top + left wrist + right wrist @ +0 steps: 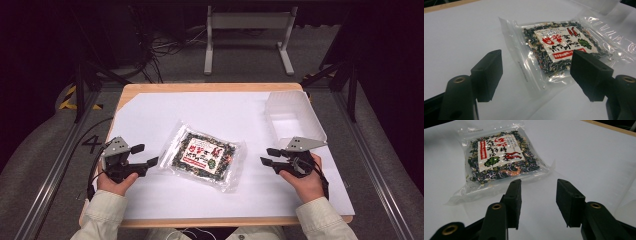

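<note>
1. A clear packet [204,155] of dark dried flakes with a white printed label lies flat mid-table on the white sheet [150,200].
2. The left gripper [146,155], jaws wide apart and empty, sits just beside the packet's left edge.
3. The right gripper [267,156], jaws apart and empty, sits near its right edge.
4. Farther right, a clear plastic bin [294,114] stands behind the right gripper.

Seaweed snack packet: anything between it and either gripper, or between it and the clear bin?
Nothing visible. The clear plastic packet of dark dried seaweed lies flat on the white sheet; the left gripper and right gripper face it, open, across bare sheet. The translucent plastic bin sits to its far right, path bare.
</note>
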### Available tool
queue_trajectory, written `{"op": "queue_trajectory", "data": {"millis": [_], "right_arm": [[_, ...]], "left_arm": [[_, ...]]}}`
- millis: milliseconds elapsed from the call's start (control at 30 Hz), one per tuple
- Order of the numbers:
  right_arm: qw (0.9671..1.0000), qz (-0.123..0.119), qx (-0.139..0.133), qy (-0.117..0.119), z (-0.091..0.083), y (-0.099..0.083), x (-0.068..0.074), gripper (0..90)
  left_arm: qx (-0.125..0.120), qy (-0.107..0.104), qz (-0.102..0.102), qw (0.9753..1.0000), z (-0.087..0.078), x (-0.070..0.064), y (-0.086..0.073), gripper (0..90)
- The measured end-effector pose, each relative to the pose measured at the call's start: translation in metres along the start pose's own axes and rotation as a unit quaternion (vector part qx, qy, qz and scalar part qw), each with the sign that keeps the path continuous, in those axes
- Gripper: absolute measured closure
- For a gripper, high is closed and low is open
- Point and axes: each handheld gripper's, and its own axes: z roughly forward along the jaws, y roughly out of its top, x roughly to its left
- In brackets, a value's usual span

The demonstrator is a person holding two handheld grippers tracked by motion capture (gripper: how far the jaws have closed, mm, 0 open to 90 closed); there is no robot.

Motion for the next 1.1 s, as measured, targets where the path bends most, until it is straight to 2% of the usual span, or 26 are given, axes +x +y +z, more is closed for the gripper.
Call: {"op": "queue_trajectory", "data": {"millis": [167,200,300,533,700,767,900,1100], "right_arm": [[1.0000,0.002,-0.002,0.003,-0.001,0.001,-0.002,51.7],[1.0000,0.003,-0.003,0.004,-0.001,0.001,-0.003,51.3],[1.0000,0.001,-0.003,0.006,0.000,0.000,-0.004,50.1],[1.0000,-0.005,-0.002,0.006,0.001,-0.001,-0.004,48.3],[0.9999,-0.005,-0.003,0.008,0.002,-0.001,-0.004,47.2],[0.9999,-0.004,-0.004,0.011,0.003,-0.002,-0.004,47.0],[0.9999,-0.002,-0.006,0.015,0.003,-0.002,-0.003,46.5],[0.9998,-0.001,-0.005,0.017,0.002,-0.003,-0.002,45.2]], "left_arm": [[-0.001,-0.004,-0.006,1.0000,0.002,0.004,0.012,25.1],[0.000,-0.011,-0.016,0.9998,0.003,0.006,0.014,24.9],[-0.007,-0.023,-0.030,0.9993,0.007,0.012,0.020,23.5],[-0.013,-0.015,-0.028,0.9994,0.018,0.019,0.027,20.9],[-0.033,-0.020,-0.056,0.9977,0.022,0.024,0.028,20.3],[-0.034,-0.016,-0.060,0.9975,0.024,0.026,0.028,20.2],[-0.029,-0.013,-0.075,0.9967,0.028,0.029,0.027,19.2],[-0.018,-0.019,-0.080,0.9964,0.041,0.031,0.018,19.1]]}}
